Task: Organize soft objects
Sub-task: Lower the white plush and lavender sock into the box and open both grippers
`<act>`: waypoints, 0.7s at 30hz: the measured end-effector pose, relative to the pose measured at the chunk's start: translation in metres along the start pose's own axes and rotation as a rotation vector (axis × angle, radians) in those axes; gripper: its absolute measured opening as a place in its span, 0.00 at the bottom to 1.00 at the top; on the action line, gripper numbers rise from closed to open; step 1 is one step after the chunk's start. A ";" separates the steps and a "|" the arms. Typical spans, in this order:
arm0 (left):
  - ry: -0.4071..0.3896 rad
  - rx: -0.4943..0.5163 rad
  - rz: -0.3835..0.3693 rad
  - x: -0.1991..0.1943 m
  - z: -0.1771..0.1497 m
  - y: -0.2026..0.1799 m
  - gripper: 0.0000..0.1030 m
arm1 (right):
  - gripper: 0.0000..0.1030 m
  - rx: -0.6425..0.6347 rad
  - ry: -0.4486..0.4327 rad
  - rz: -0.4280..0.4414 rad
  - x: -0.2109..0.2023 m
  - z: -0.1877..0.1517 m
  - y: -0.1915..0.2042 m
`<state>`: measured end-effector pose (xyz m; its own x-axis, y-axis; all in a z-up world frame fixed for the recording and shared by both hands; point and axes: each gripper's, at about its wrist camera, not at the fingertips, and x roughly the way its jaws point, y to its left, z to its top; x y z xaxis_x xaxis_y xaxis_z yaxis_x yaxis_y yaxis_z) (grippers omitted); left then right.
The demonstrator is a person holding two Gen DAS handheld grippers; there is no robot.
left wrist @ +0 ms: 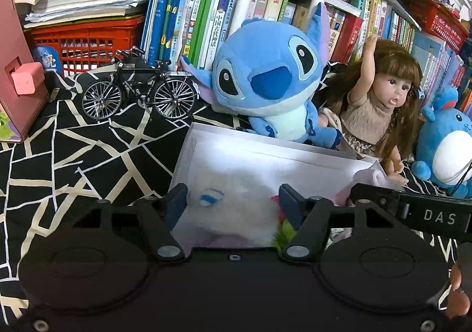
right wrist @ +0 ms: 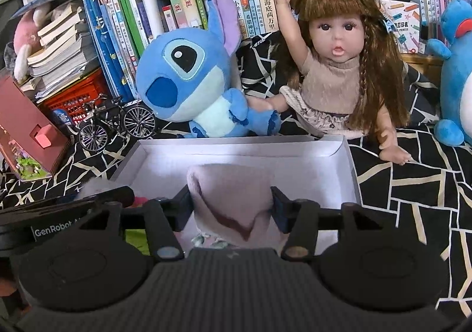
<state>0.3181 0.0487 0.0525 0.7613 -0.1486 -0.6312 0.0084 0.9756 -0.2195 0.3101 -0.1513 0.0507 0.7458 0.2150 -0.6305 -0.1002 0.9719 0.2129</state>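
Left wrist view. The left gripper (left wrist: 233, 200) hangs over a shallow white box (left wrist: 206, 137) that lies on a black cloth with pale crackle lines (left wrist: 88, 155). Its jaws stand spread; between them, low in the box, lies a white plush toy (left wrist: 236, 202) with a blue stitched eye, and whether the pads touch its fur cannot be told. Ahead of the jaws, just beyond the far wall of the box, sits a blue plush creature (left wrist: 265, 81); ahead and to the right a long-haired doll (left wrist: 383, 101) with one arm raised; further right a second blue plush (left wrist: 445, 149). Ahead and to the left stands a model bicycle (left wrist: 138, 90). Part of the right gripper's body crosses in from the right.

Right wrist view. The right gripper (right wrist: 233, 206) also points down into the white box (right wrist: 351, 160). Its jaws are spread, with a pale pink fold of soft fabric (right wrist: 233, 196) lying between them; the left pad sits against the fabric's edge, while the right pad shows a narrow gap. Straight ahead of the jaws, past the box, are the blue plush creature (right wrist: 188, 75) and the doll (right wrist: 333, 66), touching one another; the model bicycle (right wrist: 118, 125) stands ahead to the left.
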 end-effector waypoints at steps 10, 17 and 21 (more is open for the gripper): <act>-0.021 -0.002 0.008 -0.009 -0.002 -0.002 0.82 | 0.68 -0.020 -0.006 0.009 -0.010 0.000 0.003; -0.026 -0.003 0.008 -0.017 -0.005 -0.002 0.83 | 0.68 -0.021 -0.014 0.012 -0.020 -0.002 0.001; -0.027 0.005 0.016 -0.020 -0.008 -0.002 0.84 | 0.68 -0.030 -0.013 0.013 -0.025 -0.004 0.002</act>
<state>0.2976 0.0488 0.0599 0.7788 -0.1281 -0.6141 -0.0011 0.9787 -0.2055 0.2889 -0.1547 0.0642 0.7529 0.2261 -0.6181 -0.1289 0.9716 0.1984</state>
